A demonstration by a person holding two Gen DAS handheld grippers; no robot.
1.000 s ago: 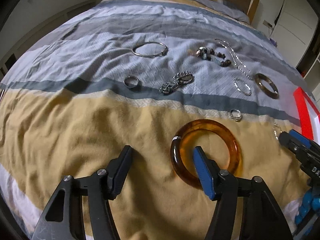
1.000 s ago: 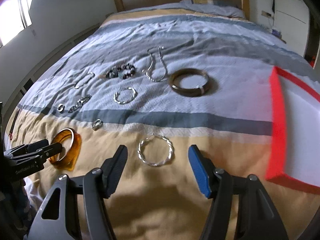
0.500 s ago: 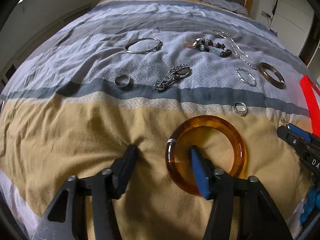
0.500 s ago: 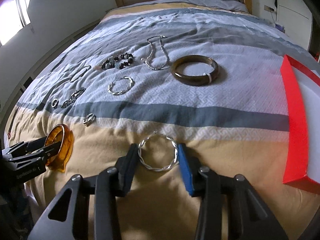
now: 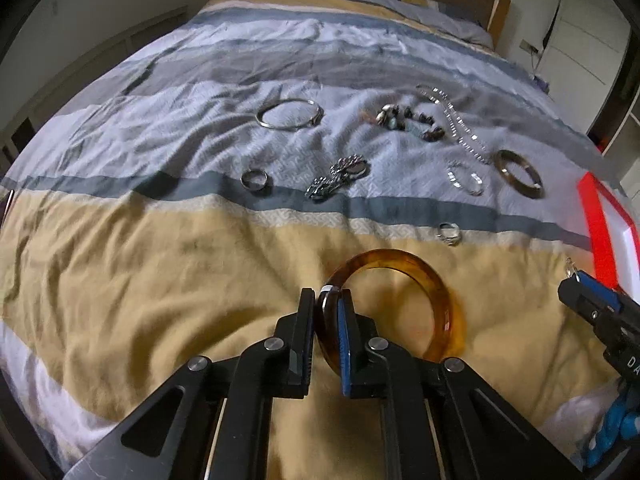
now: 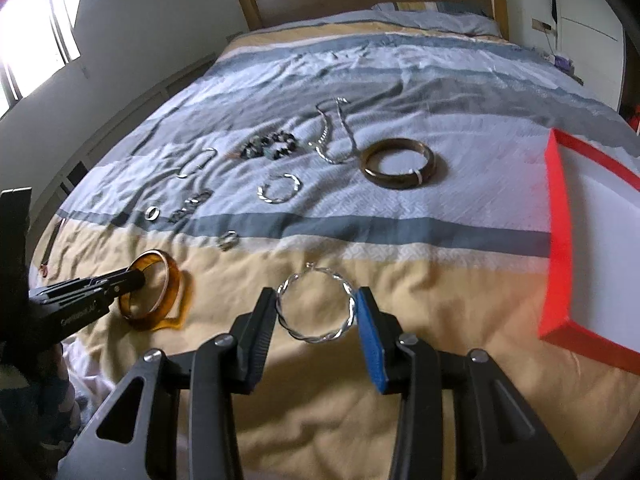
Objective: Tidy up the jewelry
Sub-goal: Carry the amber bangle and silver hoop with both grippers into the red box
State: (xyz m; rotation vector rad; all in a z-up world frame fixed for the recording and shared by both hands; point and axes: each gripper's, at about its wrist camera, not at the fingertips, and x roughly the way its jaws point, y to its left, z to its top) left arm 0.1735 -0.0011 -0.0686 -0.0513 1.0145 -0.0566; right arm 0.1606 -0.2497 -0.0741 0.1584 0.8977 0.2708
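Pick-up step in hand, both sides at once. Left tool clamped on near-left rim of translucent amber plastic bangle, one finger outside the ring, blue-padded finger inside; bangle tipped up on the yellow band of striped bedspread, near the bed's foot edge. Right tool closed in around twisted silver hoop bracelet, fingers touching or just beside both sides of the hoop; firm grip not certain, hoop lying flat on the same yellow band. Red-rimmed white tray at the bed's right edge, likely destination. Remaining pieces further up on the pale band: dark brown bangle, silver chain necklace, beaded bracelet, small rings. Next move: lift both pieces clear, carry right toward tray; amber bangle held off-centre, so may swing. Against a second ago: left tool wide open then, astride the bangle's rim, now pinched shut and bangle tilted; right tool wide then, hoop lying free ahead of its tips, now narrowed onto it.
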